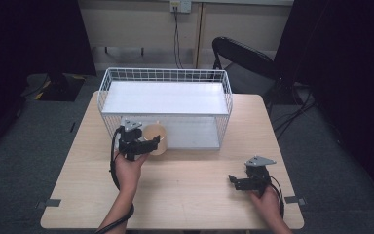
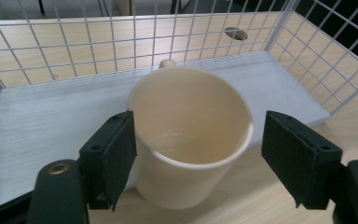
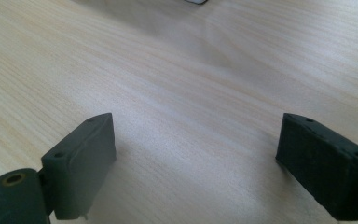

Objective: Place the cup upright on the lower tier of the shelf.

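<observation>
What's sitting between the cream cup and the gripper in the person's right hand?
Nothing: in the high view only bare wooden table lies between the cup and the right gripper.

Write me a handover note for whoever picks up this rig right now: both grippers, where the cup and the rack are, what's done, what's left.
Left gripper: jaws open around the cream ceramic mug; one pad sits close against its side, the other stands clear of it, so no grip.
Right gripper: jaws open, nothing between them, low over the light wooden table.
Mug: upright on the table, at the open front of the white wire rack, handle toward the rack.
Done: mug apparently set down at the rack's lower shelf edge.
Left: probably back the left gripper away; confirm whether the mug should sit fully on the shelf.
</observation>
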Motion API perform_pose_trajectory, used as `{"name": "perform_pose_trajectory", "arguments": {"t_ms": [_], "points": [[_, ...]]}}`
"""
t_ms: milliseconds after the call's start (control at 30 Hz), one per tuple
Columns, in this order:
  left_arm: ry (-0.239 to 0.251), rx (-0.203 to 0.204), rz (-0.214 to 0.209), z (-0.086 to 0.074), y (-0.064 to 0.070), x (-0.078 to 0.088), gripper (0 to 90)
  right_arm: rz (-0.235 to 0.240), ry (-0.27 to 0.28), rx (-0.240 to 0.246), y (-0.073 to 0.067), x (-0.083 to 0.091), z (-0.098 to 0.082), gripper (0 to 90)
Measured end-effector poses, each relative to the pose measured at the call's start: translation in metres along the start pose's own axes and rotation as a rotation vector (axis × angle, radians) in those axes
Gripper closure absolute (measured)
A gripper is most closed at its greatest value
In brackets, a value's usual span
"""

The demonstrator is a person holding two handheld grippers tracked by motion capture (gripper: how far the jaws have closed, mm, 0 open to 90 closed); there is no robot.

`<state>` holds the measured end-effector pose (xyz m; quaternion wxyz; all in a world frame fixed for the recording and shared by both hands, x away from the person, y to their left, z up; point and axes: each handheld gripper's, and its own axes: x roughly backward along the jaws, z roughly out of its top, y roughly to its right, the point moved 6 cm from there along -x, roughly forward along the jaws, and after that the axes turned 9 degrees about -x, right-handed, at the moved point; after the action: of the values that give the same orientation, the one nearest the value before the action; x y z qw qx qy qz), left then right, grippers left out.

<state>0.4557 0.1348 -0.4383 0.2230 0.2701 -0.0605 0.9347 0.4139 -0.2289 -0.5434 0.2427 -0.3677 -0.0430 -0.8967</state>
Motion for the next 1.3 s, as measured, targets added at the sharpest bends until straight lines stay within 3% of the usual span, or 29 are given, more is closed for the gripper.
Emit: {"name": "perform_pose_trajectory", "arguments": {"t_ms": [533, 1300], "points": [[-0.022, 0.009, -0.015, -0.022, 0.004, -0.004, 25.0, 0.0, 0.0, 0.0, 0.0, 0.0, 0.0, 10.7], [-0.034, 0.009, 0.042, -0.027, 0.001, -0.018, 33.6, 0.0, 0.0, 0.0, 0.0, 0.0, 0.0, 10.7]]}}
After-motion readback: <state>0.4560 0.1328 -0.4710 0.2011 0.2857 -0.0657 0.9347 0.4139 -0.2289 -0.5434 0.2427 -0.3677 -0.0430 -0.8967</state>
